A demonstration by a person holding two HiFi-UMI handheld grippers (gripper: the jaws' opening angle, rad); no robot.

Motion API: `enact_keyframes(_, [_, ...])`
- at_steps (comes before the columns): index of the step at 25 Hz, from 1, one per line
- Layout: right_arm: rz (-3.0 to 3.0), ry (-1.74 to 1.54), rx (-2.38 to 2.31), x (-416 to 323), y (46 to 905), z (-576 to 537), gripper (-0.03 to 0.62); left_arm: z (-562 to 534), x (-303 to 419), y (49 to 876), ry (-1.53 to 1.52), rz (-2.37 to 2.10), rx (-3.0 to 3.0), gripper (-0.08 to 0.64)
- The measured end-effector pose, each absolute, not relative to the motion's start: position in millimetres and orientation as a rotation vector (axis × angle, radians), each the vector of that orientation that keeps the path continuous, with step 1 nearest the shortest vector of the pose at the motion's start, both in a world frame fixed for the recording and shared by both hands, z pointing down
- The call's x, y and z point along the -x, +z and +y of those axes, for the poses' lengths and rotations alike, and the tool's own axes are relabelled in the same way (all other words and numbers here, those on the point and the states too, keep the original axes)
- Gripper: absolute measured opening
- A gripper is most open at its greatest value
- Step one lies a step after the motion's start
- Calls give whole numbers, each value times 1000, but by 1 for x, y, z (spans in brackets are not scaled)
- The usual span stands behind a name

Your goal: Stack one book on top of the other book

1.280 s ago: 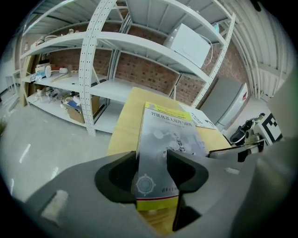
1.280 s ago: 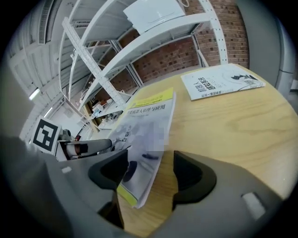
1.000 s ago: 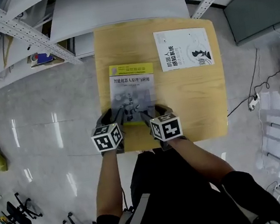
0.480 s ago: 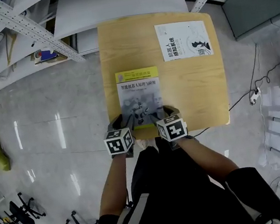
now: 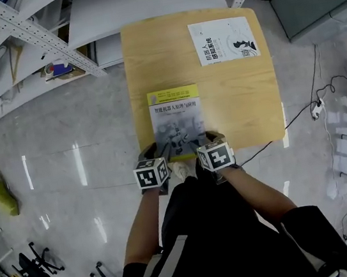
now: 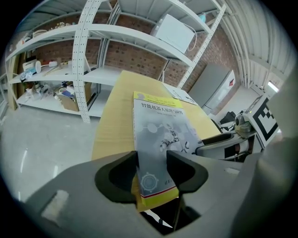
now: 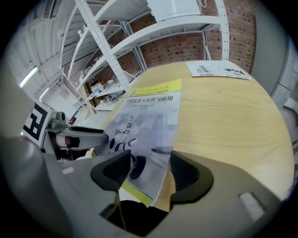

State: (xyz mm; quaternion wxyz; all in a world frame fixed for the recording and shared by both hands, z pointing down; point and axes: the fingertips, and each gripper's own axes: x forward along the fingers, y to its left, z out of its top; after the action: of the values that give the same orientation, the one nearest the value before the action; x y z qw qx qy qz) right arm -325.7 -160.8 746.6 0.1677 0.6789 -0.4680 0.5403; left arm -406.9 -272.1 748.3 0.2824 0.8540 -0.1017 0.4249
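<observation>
Left gripper view shows the left gripper pinching one near corner of the grey book. The right gripper pinches the other near corner. The book's near end sticks out past the table edge, well apart from the white book at the far corner.

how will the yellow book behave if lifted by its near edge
Probably light: the yellow book looks thin. Likely bendy, so its far end may sag when raised from the near edge. Being flat, it should slide, not roll.
</observation>
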Motion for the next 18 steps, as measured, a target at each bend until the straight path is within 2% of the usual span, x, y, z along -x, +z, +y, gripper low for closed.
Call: enact_keyframes(18, [-1297, 1582, -1979, 366, 742, -121, 264, -227, 449, 747, 1146, -233, -2257, 210])
